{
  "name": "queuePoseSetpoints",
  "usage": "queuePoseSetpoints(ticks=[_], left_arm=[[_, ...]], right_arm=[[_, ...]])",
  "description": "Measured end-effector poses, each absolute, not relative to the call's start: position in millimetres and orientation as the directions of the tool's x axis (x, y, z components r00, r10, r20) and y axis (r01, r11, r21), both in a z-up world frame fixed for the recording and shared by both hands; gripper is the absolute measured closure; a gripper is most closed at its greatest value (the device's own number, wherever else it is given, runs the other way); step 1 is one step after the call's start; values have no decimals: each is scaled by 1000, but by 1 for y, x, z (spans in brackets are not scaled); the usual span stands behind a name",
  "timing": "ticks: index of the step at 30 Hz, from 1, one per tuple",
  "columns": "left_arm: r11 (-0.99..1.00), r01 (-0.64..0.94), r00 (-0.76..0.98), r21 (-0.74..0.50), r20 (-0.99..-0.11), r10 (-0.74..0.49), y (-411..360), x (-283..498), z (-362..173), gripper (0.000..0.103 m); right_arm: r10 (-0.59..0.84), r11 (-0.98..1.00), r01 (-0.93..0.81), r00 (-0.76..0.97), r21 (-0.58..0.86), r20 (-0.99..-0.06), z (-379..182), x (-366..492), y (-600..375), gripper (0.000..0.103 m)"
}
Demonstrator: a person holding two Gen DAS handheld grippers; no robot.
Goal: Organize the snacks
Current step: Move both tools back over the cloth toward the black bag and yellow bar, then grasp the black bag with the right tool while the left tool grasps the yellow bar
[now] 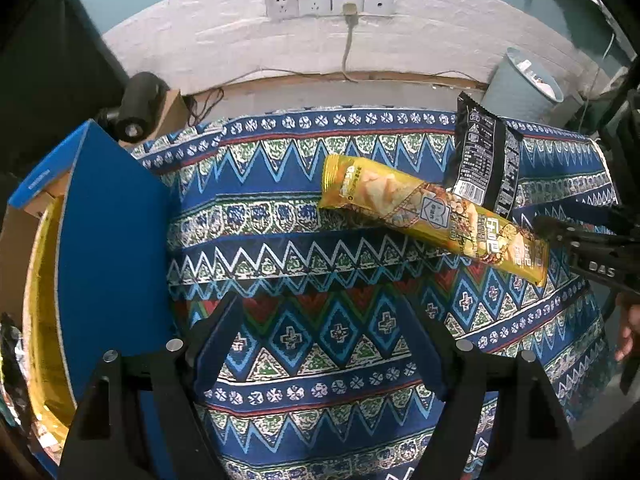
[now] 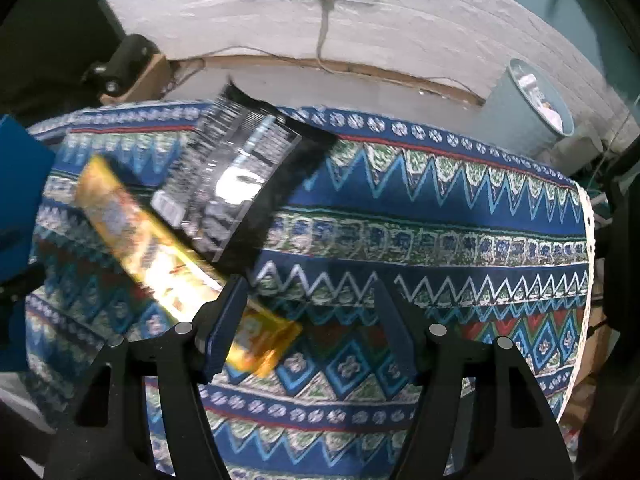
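Two grippers hang over the table, both pointing steeply down. The left gripper (image 1: 320, 336) has its dark blue padded fingers (image 1: 218, 344) spread wide with nothing between them, only the patterned tablecloth (image 1: 320, 404) below. The right gripper (image 2: 310, 324) also stands open; its left finger (image 2: 224, 332) overlaps the near end of the yellow snack packet (image 2: 160, 264) in its own view (whether it touches, the blur hides), and nothing is pinched between the pads. In the left view that gripper's black frame enters from the right edge, its tip just beside the packet's near end, with part of a hand (image 1: 628, 328) behind it.

Two snack packs lie on the cloth. The yellow one (image 1: 432, 216) is long, narrow and glossy, lying at a slant. The black snack bag (image 1: 484, 160) is crinkly foil with white print, flat and wider, its lower edge lying over the yellow packet's middle.

The cloth is woven-looking, with blue, white, green and red zigzag bands. At the left stands one blue cardboard box (image 1: 108, 240) with a shiny gold lining. Beyond the table, a white brick wall carries four sockets (image 1: 330, 4), one with a cable plugged in, and a pale blue bin (image 1: 520, 84) stands at the right.
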State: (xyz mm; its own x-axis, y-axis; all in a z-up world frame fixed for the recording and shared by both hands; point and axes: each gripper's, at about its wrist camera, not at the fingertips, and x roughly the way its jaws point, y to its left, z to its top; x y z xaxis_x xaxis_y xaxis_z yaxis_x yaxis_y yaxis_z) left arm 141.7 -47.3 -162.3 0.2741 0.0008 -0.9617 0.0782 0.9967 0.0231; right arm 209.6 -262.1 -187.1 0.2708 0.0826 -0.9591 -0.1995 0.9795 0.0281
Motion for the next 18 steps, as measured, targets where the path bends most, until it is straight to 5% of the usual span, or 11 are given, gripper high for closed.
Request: queuePoseSetpoints(ticks=[18], left_arm=[[996, 92, 263, 21, -965, -4, -47, 130, -156, 23]], right_arm=[[161, 954, -275, 136, 119, -978, -209, 163, -216, 36]])
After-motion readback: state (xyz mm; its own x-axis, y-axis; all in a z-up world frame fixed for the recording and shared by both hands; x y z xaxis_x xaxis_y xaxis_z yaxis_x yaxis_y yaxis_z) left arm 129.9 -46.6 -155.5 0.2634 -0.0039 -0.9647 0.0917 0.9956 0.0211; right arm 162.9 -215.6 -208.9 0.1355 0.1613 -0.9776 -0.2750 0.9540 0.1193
